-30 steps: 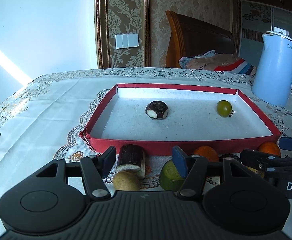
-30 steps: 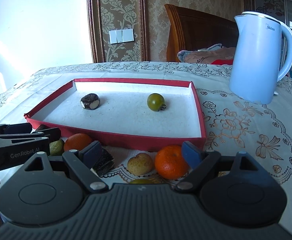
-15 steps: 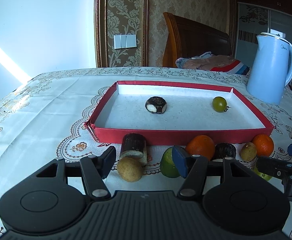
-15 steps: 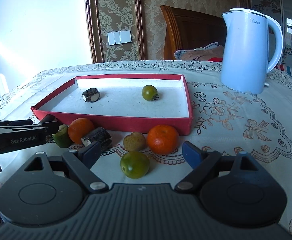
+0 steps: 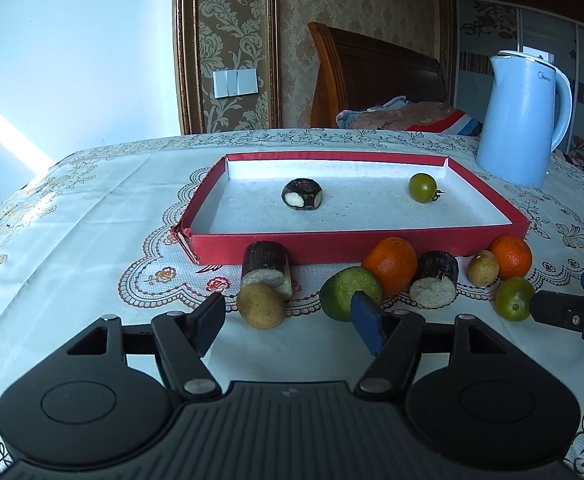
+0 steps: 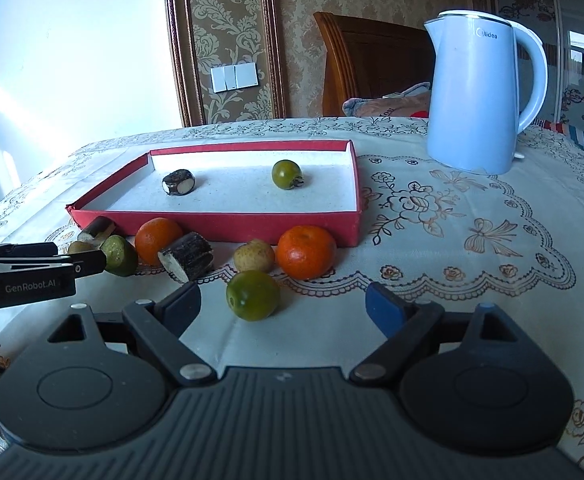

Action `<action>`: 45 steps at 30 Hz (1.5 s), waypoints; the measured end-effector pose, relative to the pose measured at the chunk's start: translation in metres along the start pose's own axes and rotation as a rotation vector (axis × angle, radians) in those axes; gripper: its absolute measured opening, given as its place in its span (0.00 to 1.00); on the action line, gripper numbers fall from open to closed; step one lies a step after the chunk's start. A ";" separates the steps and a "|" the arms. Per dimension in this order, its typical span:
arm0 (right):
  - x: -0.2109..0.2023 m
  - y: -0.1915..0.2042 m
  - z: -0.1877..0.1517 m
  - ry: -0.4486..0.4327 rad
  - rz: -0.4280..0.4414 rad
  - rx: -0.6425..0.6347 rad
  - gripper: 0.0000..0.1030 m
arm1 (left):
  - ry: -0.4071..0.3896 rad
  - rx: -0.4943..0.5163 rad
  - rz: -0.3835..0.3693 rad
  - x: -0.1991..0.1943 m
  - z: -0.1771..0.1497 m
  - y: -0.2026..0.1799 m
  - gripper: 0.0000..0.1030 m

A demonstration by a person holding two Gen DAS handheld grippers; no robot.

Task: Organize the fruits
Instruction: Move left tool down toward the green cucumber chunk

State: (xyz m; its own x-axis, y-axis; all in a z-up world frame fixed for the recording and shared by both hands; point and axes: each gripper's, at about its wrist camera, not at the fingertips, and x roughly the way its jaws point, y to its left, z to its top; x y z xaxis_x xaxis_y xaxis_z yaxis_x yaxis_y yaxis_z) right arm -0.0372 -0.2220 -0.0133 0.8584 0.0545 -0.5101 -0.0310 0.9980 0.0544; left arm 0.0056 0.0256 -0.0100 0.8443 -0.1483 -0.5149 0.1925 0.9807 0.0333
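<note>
A red tray (image 5: pixel 252 245) (image 6: pixel 252 226) holds a dark cane piece (image 5: pixel 302 194) (image 6: pixel 178 182) and a green tomato (image 5: pixel 422 187) (image 6: pixel 286 174). In front of it lie two oranges (image 5: pixel 391 265) (image 6: pixel 305 251), two cane pieces (image 5: pixel 267 268) (image 6: pixel 188 261), brown round fruits (image 5: pixel 260 305) (image 6: pixel 254 256), a green citrus (image 5: pixel 350 293) (image 6: pixel 118 255) and a green tomato (image 5: pixel 514 299) (image 6: pixel 252 294). My left gripper (image 5: pixel 288 327) is open and empty, just short of the brown fruit and the citrus. My right gripper (image 6: pixel 282 306) is open and empty, with the green tomato between its fingertips' line.
A light blue kettle (image 5: pixel 522 118) (image 6: pixel 478 96) stands on the embroidered tablecloth to the right of the tray. A wooden chair (image 5: pixel 371 80) with cloth on it stands behind the table. The left gripper's side shows at the left of the right wrist view (image 6: pixel 32 272).
Both grippers have pulled back and up from the fruit row, so more fruits in front of the tray show. Both stay open and empty. No fruit moved.
</note>
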 end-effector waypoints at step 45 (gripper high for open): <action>0.009 -0.010 -0.004 0.037 0.043 0.076 0.86 | 0.033 0.029 -0.010 -0.007 0.012 -0.031 0.79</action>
State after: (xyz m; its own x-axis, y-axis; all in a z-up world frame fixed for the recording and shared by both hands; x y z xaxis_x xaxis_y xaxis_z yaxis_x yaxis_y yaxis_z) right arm -0.0307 -0.2313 -0.0216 0.8378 0.0992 -0.5369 -0.0268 0.9896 0.1410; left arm -0.0003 -0.0050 0.0024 0.8252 -0.1531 -0.5437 0.2153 0.9751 0.0522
